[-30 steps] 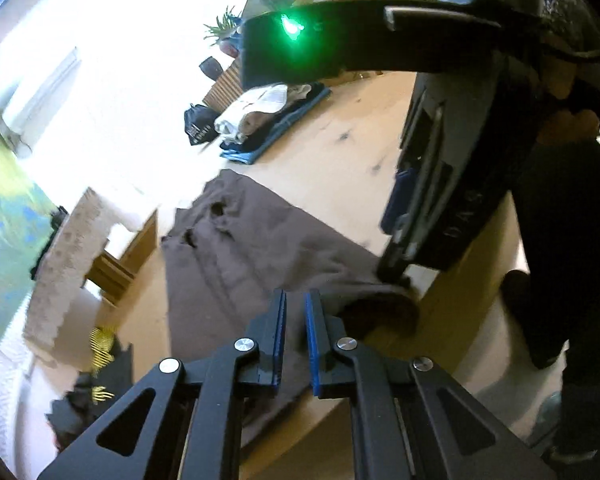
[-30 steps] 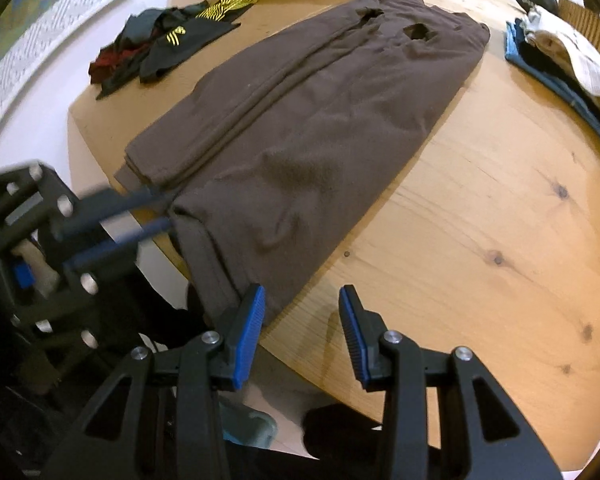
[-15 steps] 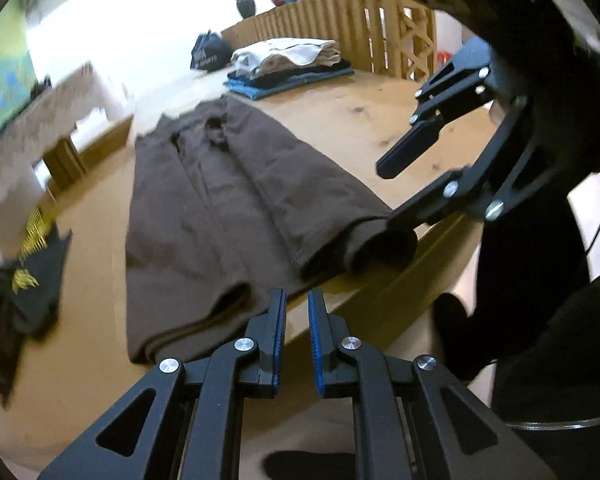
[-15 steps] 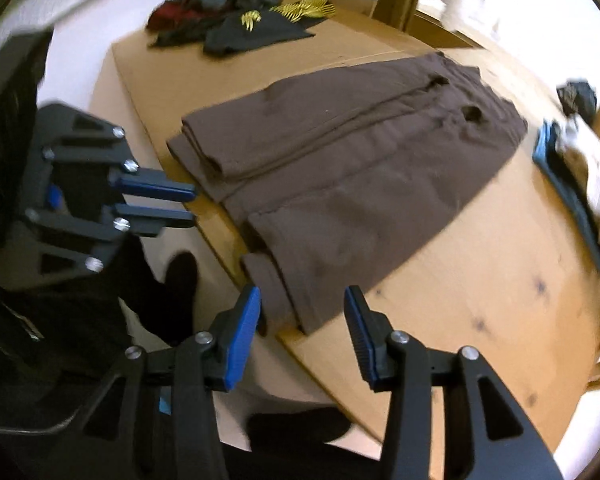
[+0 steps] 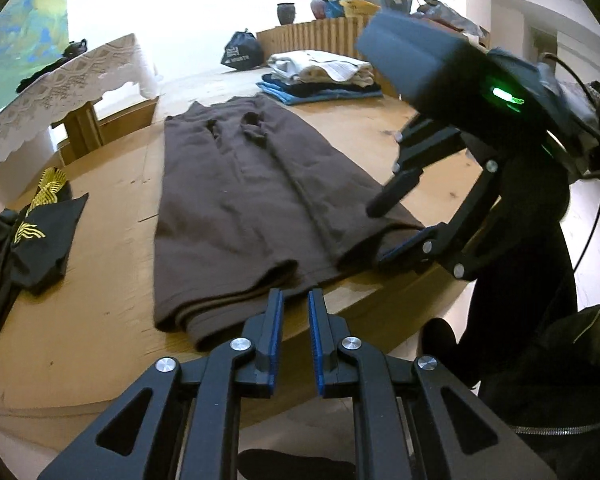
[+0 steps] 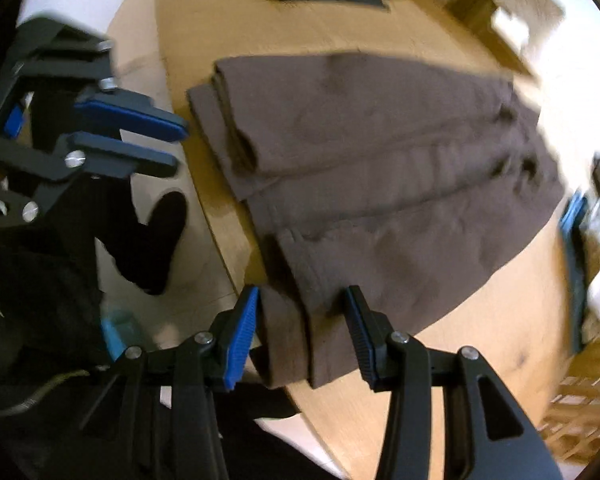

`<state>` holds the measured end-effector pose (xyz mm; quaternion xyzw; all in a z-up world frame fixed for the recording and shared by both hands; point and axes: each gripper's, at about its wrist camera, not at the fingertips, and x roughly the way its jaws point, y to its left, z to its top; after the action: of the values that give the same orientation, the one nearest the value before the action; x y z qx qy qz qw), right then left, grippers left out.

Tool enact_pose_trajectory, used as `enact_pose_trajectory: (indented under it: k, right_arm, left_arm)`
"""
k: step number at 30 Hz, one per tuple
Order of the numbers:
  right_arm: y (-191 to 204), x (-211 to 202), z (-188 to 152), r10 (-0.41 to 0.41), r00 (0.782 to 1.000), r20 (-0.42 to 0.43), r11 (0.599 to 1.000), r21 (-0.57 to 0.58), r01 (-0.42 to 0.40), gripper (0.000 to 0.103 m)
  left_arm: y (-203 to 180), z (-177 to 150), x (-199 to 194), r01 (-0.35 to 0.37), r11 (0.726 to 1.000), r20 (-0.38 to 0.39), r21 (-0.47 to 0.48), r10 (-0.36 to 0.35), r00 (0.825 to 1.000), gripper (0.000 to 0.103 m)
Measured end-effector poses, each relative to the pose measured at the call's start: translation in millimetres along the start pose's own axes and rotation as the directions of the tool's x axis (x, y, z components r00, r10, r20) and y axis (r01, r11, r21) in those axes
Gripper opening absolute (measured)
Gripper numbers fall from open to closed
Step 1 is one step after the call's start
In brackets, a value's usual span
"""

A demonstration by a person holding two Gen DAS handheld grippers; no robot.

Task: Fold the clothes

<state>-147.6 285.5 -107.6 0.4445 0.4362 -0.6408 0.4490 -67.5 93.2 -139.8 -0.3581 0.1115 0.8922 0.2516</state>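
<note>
Brown trousers [image 5: 236, 200] lie lengthwise across frame centre on the tabletop [image 5: 400, 148]. My right claw [image 6: 300, 324] gapes around their hem corner; my left claw [image 5: 294, 312], nearly closed, holds nothing. Advise pinching both hem corners evenly.

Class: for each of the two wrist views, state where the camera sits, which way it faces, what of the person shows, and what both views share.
Left wrist: sits behind the left hand-held gripper at the table's near edge, facing along the brown garment; a dark-clothed leg shows.
Right wrist: sits behind the right hand-held gripper, fingers astride the garment's near corner, looking across the table; a dark foot shows.
Shared: garment, table, folded stack, each other's gripper.
</note>
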Motion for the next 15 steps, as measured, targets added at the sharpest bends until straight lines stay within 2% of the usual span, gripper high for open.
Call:
enact_pose_trajectory:
  k: [6,12,15]
  right_arm:
    - [-1,-8,0,0.05,0.998,-0.03,0.999,-0.001,-0.05,0.042]
    - [12,-3,4,-0.032,0.997,-0.069,0.991,-0.136,0.022,0.042]
    - [9,4,10,-0.013,0.996,-0.088,0.993,-0.121,0.002,0.041]
  left_arm:
    - [17,-9,-8,-0.003,0.999,0.008,-0.051,0.004,1.0,0.018]
    - [33,-16,-13,-0.006,0.995,0.011,-0.096,0.007,1.0,0.018]
    - [33,-18,-12,-0.002,0.996,0.008,-0.091,0.003,1.0,0.018]
